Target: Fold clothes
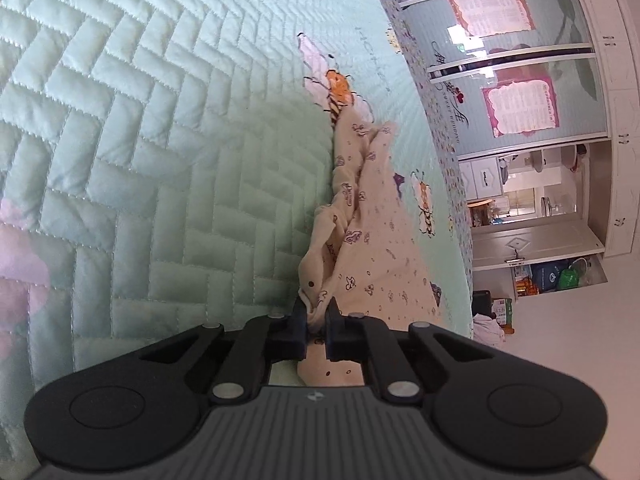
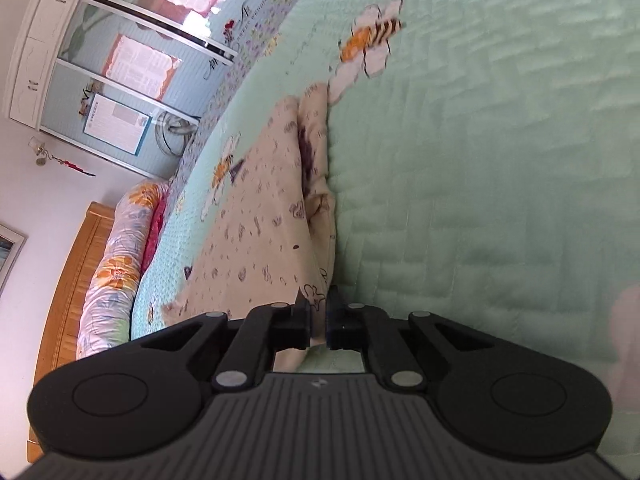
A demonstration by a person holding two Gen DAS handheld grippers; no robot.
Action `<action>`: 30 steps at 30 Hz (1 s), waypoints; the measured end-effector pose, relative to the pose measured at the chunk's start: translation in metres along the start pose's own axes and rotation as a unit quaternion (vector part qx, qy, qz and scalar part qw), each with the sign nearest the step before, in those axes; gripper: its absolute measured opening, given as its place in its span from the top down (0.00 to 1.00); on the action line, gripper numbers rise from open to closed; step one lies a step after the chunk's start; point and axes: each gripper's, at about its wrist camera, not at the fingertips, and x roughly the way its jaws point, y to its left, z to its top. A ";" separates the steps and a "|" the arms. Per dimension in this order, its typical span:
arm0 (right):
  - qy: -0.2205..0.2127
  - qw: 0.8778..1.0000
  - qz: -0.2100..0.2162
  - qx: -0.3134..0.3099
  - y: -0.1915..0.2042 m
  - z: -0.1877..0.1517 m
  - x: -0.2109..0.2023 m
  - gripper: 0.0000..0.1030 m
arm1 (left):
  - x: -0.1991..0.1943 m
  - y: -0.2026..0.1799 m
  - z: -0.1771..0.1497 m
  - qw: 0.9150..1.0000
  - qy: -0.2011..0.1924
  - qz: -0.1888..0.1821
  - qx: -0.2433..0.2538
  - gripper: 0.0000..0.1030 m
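Closest to the lens in the left wrist view, the left gripper (image 1: 318,314) has its black jaws closed on a bunched edge of the cream printed garment (image 1: 372,248); cloth fills the narrow gap between the pads; in the right wrist view the right gripper (image 2: 319,312) is likewise clamped on an edge of the same garment (image 2: 272,216), a fold of fabric showing between its jaws.

Beyond the grippers the garment lies stretched along the pale green quilted bedspread (image 1: 160,140), near the bed's side edge; its gathered hem runs away from each gripper in a rumpled ridge, while the rest lies flatter toward that edge; bee motifs (image 2: 370,40) are stitched into the bedspread just past the garment's far end.

Further off, at the head of the bed, a floral rolled quilt (image 2: 116,260) rests against a wooden headboard (image 2: 68,280); a wardrobe with sliding doors (image 1: 520,60) stands beyond the bed.

Likely risks: each grip seems to catch only a thin bunch of fabric, so a quick lift could pull the cloth free; uneven pulling between the two hands would probably skew the fold; the rumpled ridge may be trapped as a crease if not shaken out.

No containers relevant to the folding can be made out.
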 end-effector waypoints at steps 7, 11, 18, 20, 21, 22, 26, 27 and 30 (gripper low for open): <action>0.001 0.999 -0.009 -0.049 0.017 -0.003 -0.041 0.96 | -0.044 0.008 -0.022 1.000 0.013 -0.010 0.005 0.93; 0.043 0.997 -0.051 -0.047 -0.005 -0.016 -0.030 0.95 | -0.041 0.031 -0.030 0.999 0.032 0.017 -0.008 0.92; -0.002 0.996 -0.076 -0.052 -0.018 -0.023 -0.063 0.88 | -0.074 0.019 -0.021 0.999 0.001 0.000 0.042 0.91; -0.024 0.994 -0.073 -0.073 -0.010 -0.022 -0.072 0.88 | -0.082 0.006 -0.021 0.998 -0.012 -0.010 0.068 0.91; -0.030 0.994 -0.064 -0.084 -0.004 -0.022 -0.075 0.88 | -0.082 -0.001 -0.022 0.996 -0.014 -0.017 0.082 0.91; -0.031 0.993 -0.059 -0.097 0.001 -0.023 -0.074 0.88 | -0.078 -0.009 -0.026 0.995 -0.010 -0.025 0.094 0.91; -0.010 0.988 -0.068 -0.141 0.012 -0.031 -0.052 0.88 | -0.047 -0.039 -0.040 0.988 0.019 -0.034 0.151 0.91; 0.001 0.986 -0.076 -0.147 0.011 -0.032 -0.045 0.88 | -0.034 -0.044 -0.044 0.985 0.030 -0.028 0.167 0.91; -0.009 0.977 -0.133 -0.167 0.006 -0.035 -0.038 1.00 | -0.005 -0.046 -0.055 0.976 0.054 0.009 0.209 0.91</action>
